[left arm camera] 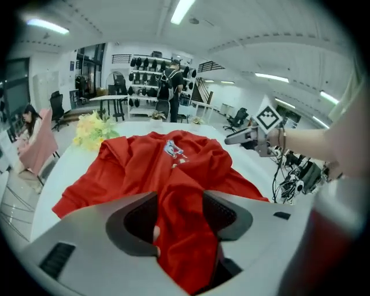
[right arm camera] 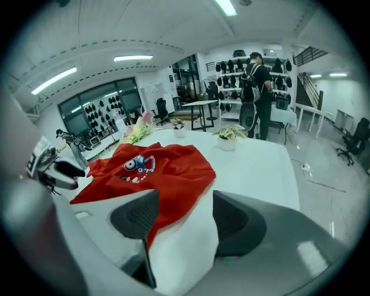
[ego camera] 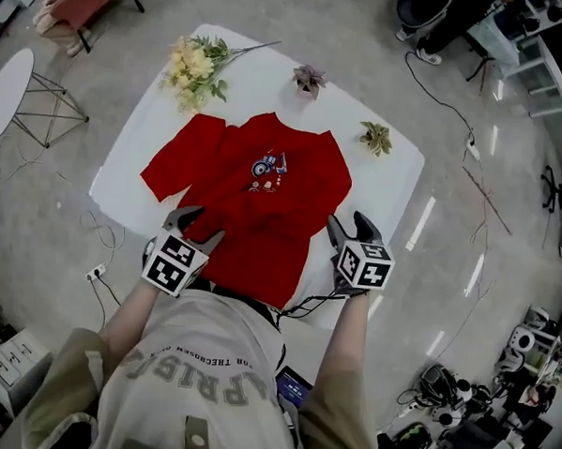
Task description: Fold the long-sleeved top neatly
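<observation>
Head view puts the red long-sleeved top front up on the white table, rumpled, with its hem at the near edge by the person. The 2 grippers flank that hem.

The left gripper has its jaws apart with a raised ridge of red cloth standing between them, not visibly pinched. The right gripper is also parted, over bare table just beside the hem's right corner, and holds nothing.

The likely trouble is uneven handling. If the left jaws close on the bunched ridge, they may take several layers and set a crease. If the right jaws close where they are, they may miss the cloth, so only 1 side lifts and the fold skews.
</observation>
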